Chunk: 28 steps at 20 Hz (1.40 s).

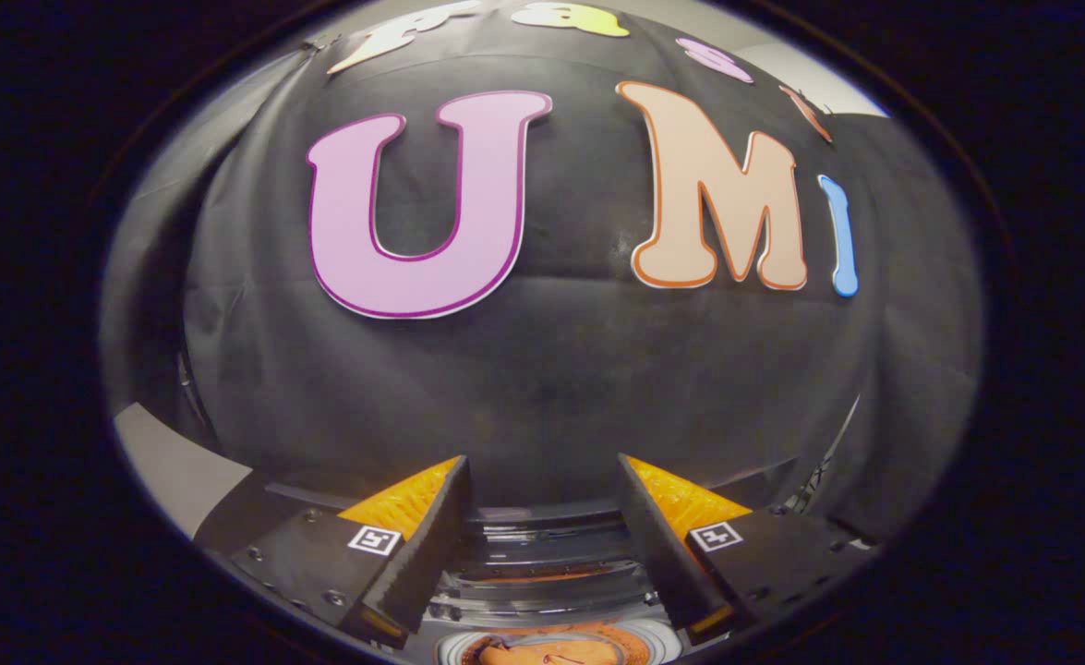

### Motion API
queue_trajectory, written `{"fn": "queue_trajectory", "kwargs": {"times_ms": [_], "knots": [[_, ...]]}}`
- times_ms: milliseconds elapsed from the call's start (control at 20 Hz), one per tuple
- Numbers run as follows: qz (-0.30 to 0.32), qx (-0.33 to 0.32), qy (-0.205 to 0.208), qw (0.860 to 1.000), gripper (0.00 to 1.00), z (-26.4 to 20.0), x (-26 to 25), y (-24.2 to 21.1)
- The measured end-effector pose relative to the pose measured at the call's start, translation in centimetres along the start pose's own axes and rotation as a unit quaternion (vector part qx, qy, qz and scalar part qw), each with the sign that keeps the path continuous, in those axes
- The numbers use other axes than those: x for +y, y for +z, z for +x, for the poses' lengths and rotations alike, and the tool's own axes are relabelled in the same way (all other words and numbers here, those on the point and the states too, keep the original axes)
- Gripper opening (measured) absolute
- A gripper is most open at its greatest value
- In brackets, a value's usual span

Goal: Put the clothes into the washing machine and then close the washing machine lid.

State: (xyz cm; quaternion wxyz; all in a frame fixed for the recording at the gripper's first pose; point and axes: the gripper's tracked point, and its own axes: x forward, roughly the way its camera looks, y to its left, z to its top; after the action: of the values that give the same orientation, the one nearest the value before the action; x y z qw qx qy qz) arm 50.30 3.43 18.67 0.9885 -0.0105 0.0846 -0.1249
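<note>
gripper [542,480] spread wide, pinching nothing; washing machine [542,563] below between fingers, orange cloth [542,651] inside.

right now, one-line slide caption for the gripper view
Open gripper holding nothing, raised toward the booth's black cloth wall.

My gripper [542,480] hung with fingers apart above the washing machine [542,563]; the booth wall [542,369] stood behind the machine.

Black cloth wall [542,388]; orange garment [542,651] inside the washer.
</note>
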Motion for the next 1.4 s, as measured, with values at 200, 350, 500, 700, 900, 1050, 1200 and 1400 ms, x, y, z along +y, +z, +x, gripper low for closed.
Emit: {"fn": "queue_trajectory", "kwargs": {"times_ms": [200,350,500,700,900,1050,1200,1400], "knots": [[0.002,0.000,0.011,1.000,0.98,-1.6,-0.3,-0.4],[0.001,-0.005,0.019,1.000,0.98,-3.6,-0.6,-0.7],[0.002,-0.011,0.026,1.000,0.98,-6.2,-0.9,-1.5],[-0.002,0.000,0.027,1.000,0.98,-9.8,-1.4,-3.5],[-0.002,0.003,0.032,0.999,0.97,-13.9,-1.7,-5.6],[0.018,-0.004,0.042,0.999,0.97,-16.2,-1.9,-5.9],[0.018,-0.013,0.038,0.999,0.97,-18.2,-2.8,-5.7],[0.014,-0.037,0.039,0.998,0.97,-21.3,-4.4,-5.8]]}}
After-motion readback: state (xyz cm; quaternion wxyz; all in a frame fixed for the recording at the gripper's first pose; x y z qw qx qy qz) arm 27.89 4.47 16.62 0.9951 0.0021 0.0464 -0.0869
